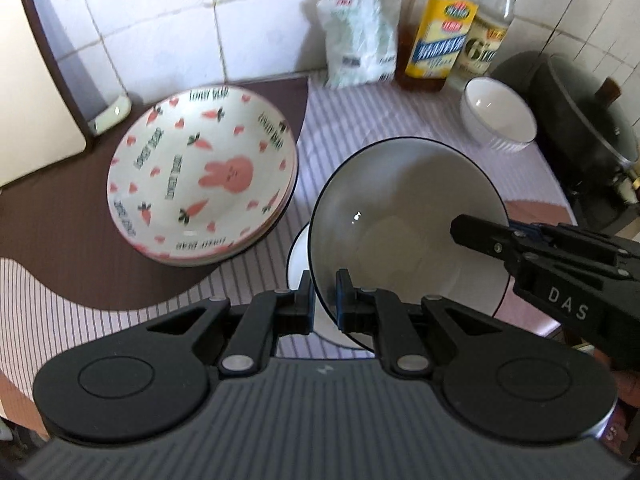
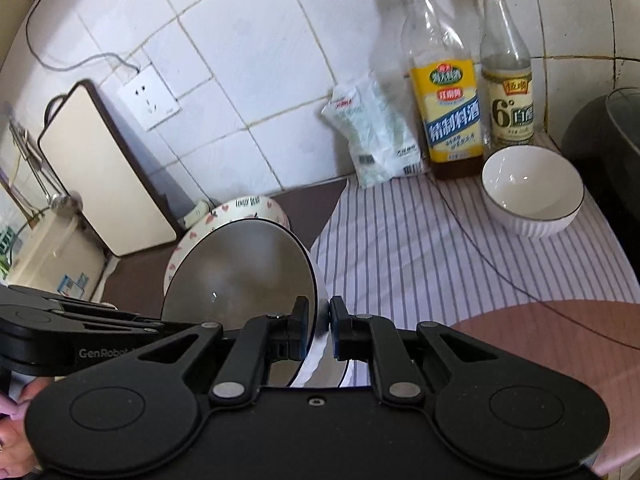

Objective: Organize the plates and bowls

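Note:
A white bowl with a dark rim (image 1: 400, 208) hangs tilted above the striped cloth, held from two sides. My left gripper (image 1: 325, 292) is shut on its near rim. My right gripper (image 1: 460, 228) comes in from the right and is shut on the opposite rim. In the right wrist view the same bowl (image 2: 240, 272) sits between my right gripper (image 2: 319, 312) and my left gripper (image 2: 156, 322). Under it, part of another white dark-rimmed dish (image 1: 298, 276) shows. A stack of bunny-and-carrot plates (image 1: 200, 176) lies to the left. A small ribbed white bowl (image 1: 498, 120) stands at the back right.
Two bottles (image 2: 448, 92) and a white packet (image 2: 376, 136) stand against the tiled wall. A dark lidded pot (image 1: 580, 140) is at the far right. A cutting board (image 2: 104, 172) leans on the wall at the left, by a socket (image 2: 148, 98).

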`<state>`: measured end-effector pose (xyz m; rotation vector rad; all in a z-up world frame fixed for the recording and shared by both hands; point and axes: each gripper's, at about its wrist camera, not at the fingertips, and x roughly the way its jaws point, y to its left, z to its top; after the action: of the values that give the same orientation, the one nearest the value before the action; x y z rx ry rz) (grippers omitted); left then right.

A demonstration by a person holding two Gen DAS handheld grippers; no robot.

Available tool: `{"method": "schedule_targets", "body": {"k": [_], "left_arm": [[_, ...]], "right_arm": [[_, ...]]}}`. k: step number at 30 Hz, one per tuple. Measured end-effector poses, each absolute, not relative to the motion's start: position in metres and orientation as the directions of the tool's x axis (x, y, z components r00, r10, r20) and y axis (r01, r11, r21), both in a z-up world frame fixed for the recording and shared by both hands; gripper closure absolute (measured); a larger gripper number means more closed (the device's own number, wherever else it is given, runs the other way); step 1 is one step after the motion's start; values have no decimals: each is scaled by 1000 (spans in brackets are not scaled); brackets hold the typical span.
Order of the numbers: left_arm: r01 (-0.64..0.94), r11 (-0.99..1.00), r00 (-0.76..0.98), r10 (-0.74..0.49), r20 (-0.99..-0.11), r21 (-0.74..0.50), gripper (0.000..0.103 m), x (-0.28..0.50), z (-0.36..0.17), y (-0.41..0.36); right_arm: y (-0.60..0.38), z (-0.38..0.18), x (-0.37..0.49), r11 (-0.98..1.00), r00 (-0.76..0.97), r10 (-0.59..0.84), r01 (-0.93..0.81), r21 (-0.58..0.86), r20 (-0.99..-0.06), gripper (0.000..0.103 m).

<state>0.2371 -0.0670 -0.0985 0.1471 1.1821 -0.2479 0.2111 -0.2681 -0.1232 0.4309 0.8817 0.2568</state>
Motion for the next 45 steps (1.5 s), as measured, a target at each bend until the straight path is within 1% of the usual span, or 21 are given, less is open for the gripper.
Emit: {"method": "schedule_targets", "body": {"k": [2,6,10,17,25,28,31,33,35,36,37,40,45], "left_arm": [[256,967,346,-109,-932,-18,95,237,-105,-65],[246,969,347,-69,-935,20,94,237,-115,-64],[249,967,340,-37,-940,53,94,238,-124,-67],[231,971,306,-16,-952,58,92,243,-137,-67],[222,972,275,9,-961,72,91,247,-149,-68],[217,974,275,0,-961,62,90,249,-149,-69],[209,976,264,2,-965,59,90,251,-148,-69],[211,976,261,-2,-965,55,86,252,-144,-70],[224,973,268,-6,-964,56,77,251,-137,-72],[237,968,275,8,-961,76,66,249,-132,-75],[253,963,288,17,-958,93,62,248,-126,-78],[296,950,313,7,-950,105,62,245,-109,-88],[349,934,342,-50,-938,77,60,243,-81,-110]], "right_arm": [[-263,-129,210,892,613,381,-45,451,-692,88],[-253,-137,207,908,616,367,-75,411,-697,88],[-240,-146,205,934,623,333,-113,340,-708,88],[-226,-155,205,962,636,272,-176,208,-722,89],[-210,-158,203,967,668,218,-248,64,-712,89],[-210,-161,206,966,668,202,-254,35,-716,89],[-212,-162,206,967,673,204,-254,37,-712,89],[-213,-161,206,966,673,209,-256,41,-709,89],[-215,-157,203,966,690,214,-253,46,-692,85],[-218,-153,201,965,695,226,-255,59,-682,81],[-221,-150,199,964,701,235,-255,72,-673,78],[-234,-141,193,962,717,258,-251,105,-648,72],[-269,-128,183,965,740,263,-208,161,-619,66]]}}
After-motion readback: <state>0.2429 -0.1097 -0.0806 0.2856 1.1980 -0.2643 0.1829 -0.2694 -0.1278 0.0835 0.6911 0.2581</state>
